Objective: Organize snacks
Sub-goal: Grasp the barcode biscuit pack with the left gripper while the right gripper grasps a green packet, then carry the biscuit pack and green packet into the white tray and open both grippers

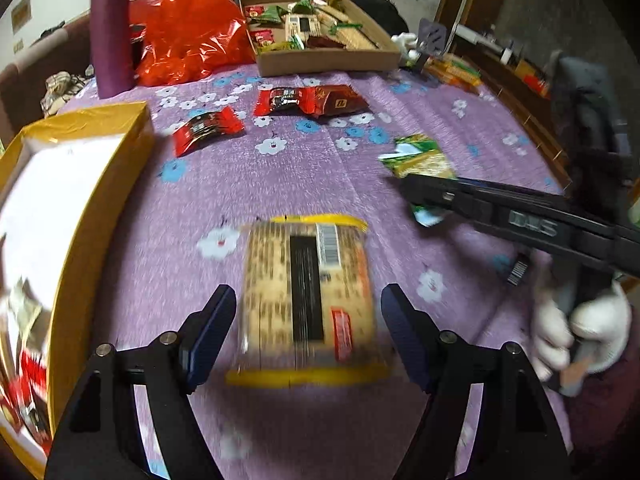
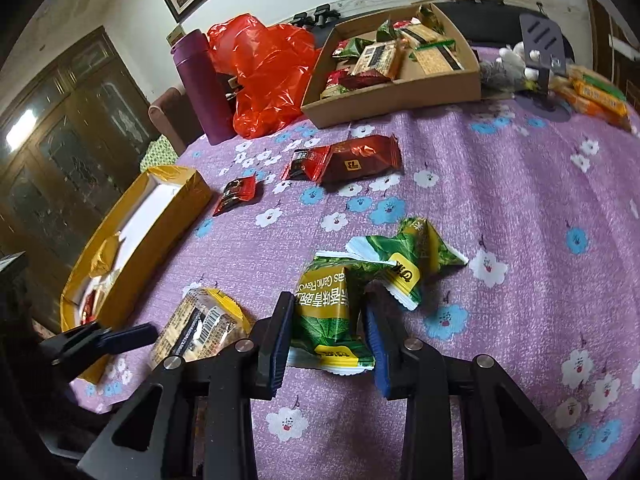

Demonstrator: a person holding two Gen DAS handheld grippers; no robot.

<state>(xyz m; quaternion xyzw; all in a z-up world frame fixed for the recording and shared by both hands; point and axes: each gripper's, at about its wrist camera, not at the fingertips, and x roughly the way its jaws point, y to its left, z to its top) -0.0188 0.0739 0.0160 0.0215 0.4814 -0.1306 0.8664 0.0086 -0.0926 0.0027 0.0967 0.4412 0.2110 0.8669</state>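
jaws on right gripper (image 2: 326,332) pinched on green pea packet (image 2: 332,312) near table's front. left gripper (image 1: 308,332) wide apart, astride yellow-edged cracker pack (image 1: 308,292), not yet touching. likely trouble: crinkly film slipping from pads mid-carry, second green packet (image 2: 404,264) dragged along, cracker pack nudged toward yellow box (image 1: 86,216) by an off-centre close.

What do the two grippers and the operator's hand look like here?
Both the left gripper and right gripper have black frames with silver pivot bolts and dark blue ribbed pads. The right one's side bears raised lettering. The hand wears a white knit glove.
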